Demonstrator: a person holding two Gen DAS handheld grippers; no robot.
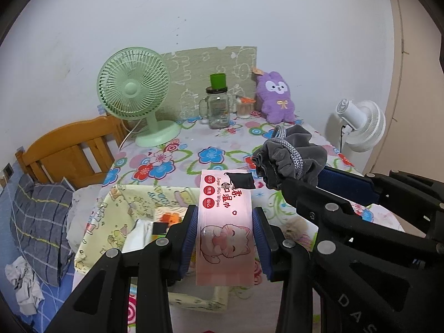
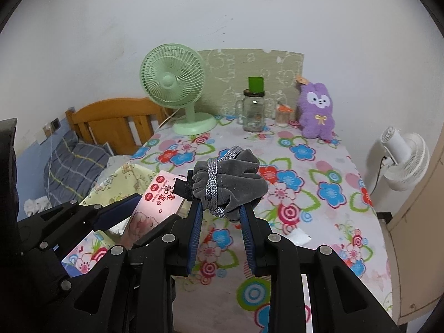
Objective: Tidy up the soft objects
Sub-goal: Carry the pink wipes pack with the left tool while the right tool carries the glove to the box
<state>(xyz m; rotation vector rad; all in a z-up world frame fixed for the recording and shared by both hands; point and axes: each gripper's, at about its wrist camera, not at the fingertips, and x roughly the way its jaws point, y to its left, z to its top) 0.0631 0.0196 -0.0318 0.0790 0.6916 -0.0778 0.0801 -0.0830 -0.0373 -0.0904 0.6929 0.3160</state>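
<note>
Left wrist view: left gripper [image 1: 225, 238] clamped on a pink wipes pack [image 1: 225, 222], held over a yellow fabric box [image 1: 116, 222] at the table's near-left edge; only here the box's contents show. Right gripper [image 1: 291, 179] at right, holding a grey pouch [image 1: 291, 155].

Right wrist view: right gripper [image 2: 220, 213] pinches the grey pouch [image 2: 233, 183] above the floral tablecloth [image 2: 305, 194]; only the box's far corner shows.

Pink wipes pack [image 1: 224, 222]: "Super Mini Wipes" + red Chinese chars. Right tongs [image 1: 280, 177] arm: "DAS".
</note>
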